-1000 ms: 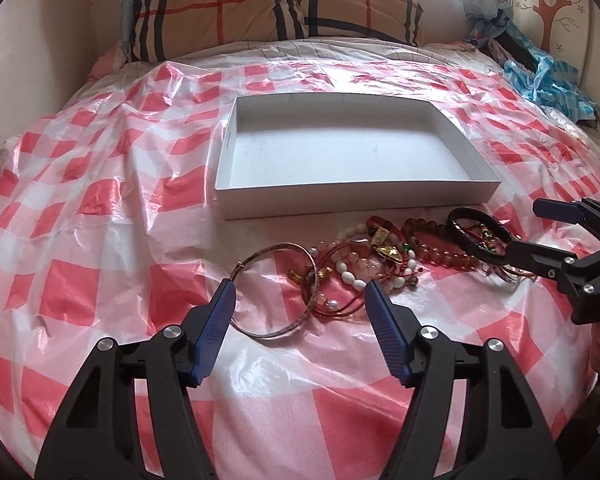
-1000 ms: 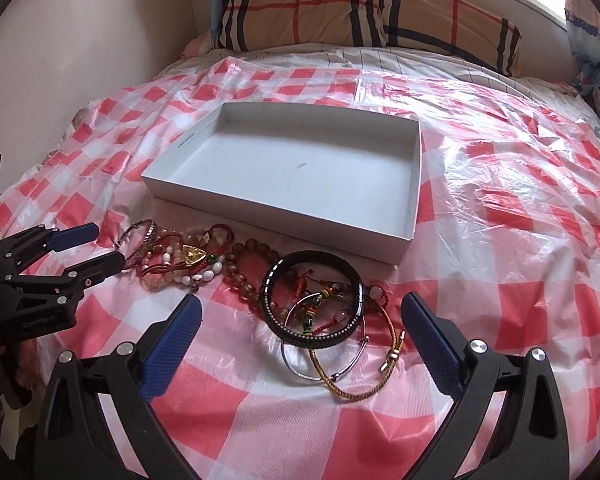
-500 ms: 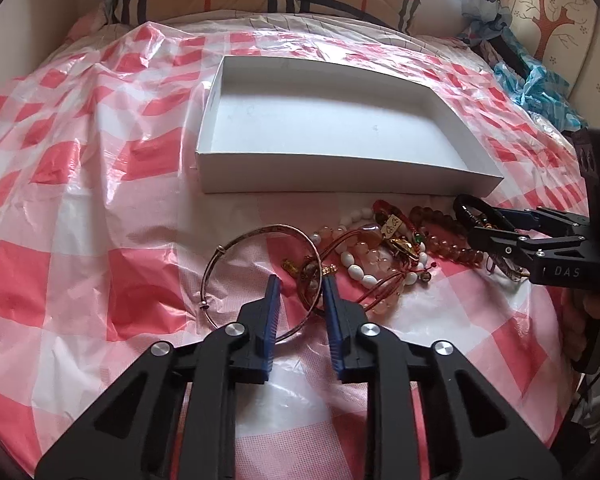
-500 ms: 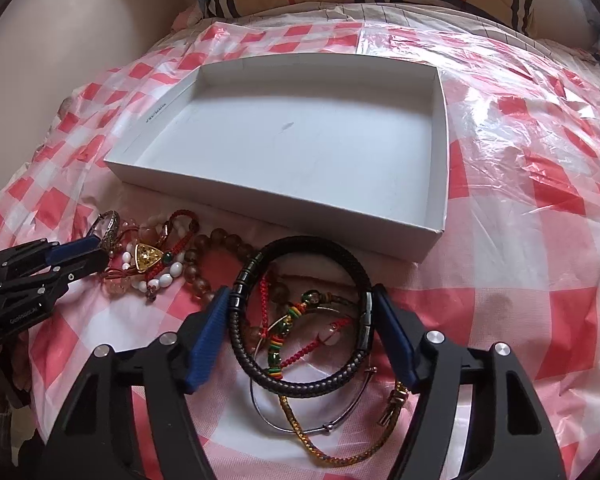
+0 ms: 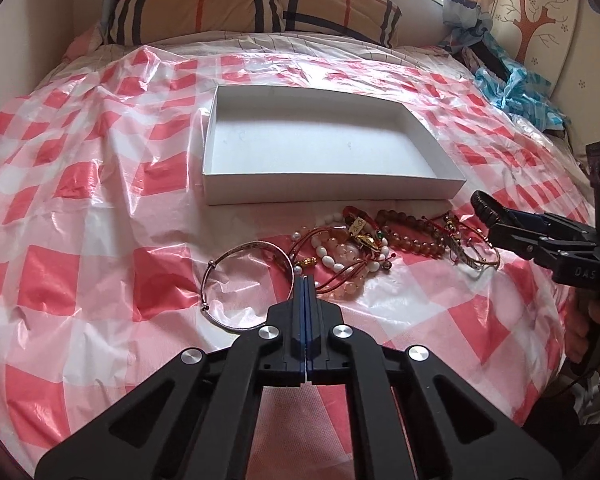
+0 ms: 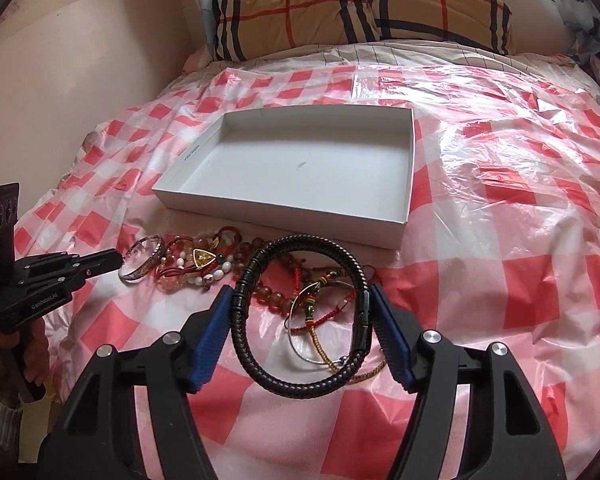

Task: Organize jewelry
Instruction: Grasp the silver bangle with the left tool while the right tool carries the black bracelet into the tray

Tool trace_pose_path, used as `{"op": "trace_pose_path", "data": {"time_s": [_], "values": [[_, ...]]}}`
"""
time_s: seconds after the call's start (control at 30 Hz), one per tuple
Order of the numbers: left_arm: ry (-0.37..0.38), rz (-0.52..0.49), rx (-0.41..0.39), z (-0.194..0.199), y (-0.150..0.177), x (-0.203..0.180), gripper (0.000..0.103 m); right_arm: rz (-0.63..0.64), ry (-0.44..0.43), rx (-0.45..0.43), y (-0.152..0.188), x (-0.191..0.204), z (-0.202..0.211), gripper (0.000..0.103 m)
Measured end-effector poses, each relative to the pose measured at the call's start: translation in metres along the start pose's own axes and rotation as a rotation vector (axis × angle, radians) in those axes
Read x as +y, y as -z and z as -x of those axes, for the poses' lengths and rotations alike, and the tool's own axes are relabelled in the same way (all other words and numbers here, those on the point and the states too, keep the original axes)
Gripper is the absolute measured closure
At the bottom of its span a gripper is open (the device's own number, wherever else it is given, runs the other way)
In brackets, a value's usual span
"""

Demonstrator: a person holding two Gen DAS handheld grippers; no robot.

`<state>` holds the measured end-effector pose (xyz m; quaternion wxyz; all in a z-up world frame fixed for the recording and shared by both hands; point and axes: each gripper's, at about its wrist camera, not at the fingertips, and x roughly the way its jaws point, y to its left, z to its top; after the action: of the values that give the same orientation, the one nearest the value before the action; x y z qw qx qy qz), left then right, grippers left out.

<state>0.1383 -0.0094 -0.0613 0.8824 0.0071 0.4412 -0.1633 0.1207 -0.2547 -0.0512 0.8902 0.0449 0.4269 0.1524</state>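
A bed (image 5: 320, 42) carries a red-and-white checked plastic sheet (image 5: 100, 216); on the sheet lie a shallow white box (image 5: 324, 190) and, just before it, tangled bracelets (image 5: 364, 248).

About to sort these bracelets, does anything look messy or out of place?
Yes: the red cords and beaded bracelets lie tangled in one heap in front of the white box, which holds nothing yet. No damage visible.

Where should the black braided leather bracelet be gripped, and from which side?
Across its outer sides, coming from the near edge: the black braided bracelet forms an open hoop wide enough that the right gripper brackets it with one finger outside each side.
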Motion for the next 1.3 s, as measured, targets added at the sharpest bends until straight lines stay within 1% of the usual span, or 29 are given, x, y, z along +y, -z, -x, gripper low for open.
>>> {"op": "trace_pose_path", "data": {"time_s": [0.1,0.17,0.2,0.27,0.3,0.37,0.4,0.47,0.5,0.53,0.57,0.73,0.9,0.97,1.1,1.3], "values": [[-0.034,-0.027,0.023,-0.011,0.002,-0.001,0.101,0.002,0.001,0.002,0.003,0.002,0.0,0.037],[-0.065,-0.048,0.036,-0.02,0.003,-0.001,0.096,-0.004,0.0,0.007,0.004,0.0,-0.001,0.037],[-0.065,-0.052,0.044,-0.025,0.003,0.0,0.093,-0.007,0.0,0.009,0.005,0.0,-0.003,0.037],[-0.061,-0.064,0.065,-0.034,0.004,0.0,0.092,-0.01,-0.003,0.014,0.006,-0.002,-0.006,0.037],[-0.062,-0.077,0.068,-0.035,0.004,-0.002,0.091,-0.01,-0.004,0.015,0.007,-0.002,-0.007,0.037],[-0.057,-0.087,0.06,-0.033,0.004,-0.002,0.084,-0.012,-0.008,0.016,0.007,-0.001,-0.009,0.037],[-0.058,-0.087,0.062,-0.033,0.004,-0.002,0.083,-0.012,-0.01,0.016,0.008,-0.001,-0.009,0.037],[-0.057,-0.093,0.084,-0.038,0.005,-0.001,0.086,-0.013,-0.014,0.017,0.008,0.0,-0.011,0.037],[-0.065,-0.107,0.09,-0.038,0.005,-0.002,0.095,-0.014,-0.016,0.016,0.008,0.001,-0.01,0.037],[-0.073,-0.123,0.089,-0.037,0.004,-0.004,0.099,-0.013,-0.018,0.014,0.007,0.001,-0.009,0.037],[-0.08,-0.133,0.085,-0.035,0.004,-0.006,0.1,-0.009,-0.018,0.009,0.007,0.003,-0.007,0.037],[-0.082,-0.122,0.013,-0.004,-0.002,-0.012,0.1,0.005,-0.012,-0.027,0.004,0.006,0.007,0.037],[-0.031,-0.089,-0.057,0.021,-0.01,-0.016,0.1,0.017,-0.003,-0.06,-0.006,0.006,0.015,0.037],[-0.025,-0.093,-0.082,0.027,-0.017,-0.02,0.1,0.024,0.001,-0.068,-0.011,0.006,0.014,0.037],[-0.009,-0.096,-0.107,0.023,-0.035,-0.026,0.1,0.038,0.013,-0.083,-0.027,0.006,0.004,0.037],[-0.004,-0.104,-0.127,-0.003,-0.066,-0.033,0.1,0.056,0.03,-0.105,-0.055,0.001,-0.021,0.037]]}}
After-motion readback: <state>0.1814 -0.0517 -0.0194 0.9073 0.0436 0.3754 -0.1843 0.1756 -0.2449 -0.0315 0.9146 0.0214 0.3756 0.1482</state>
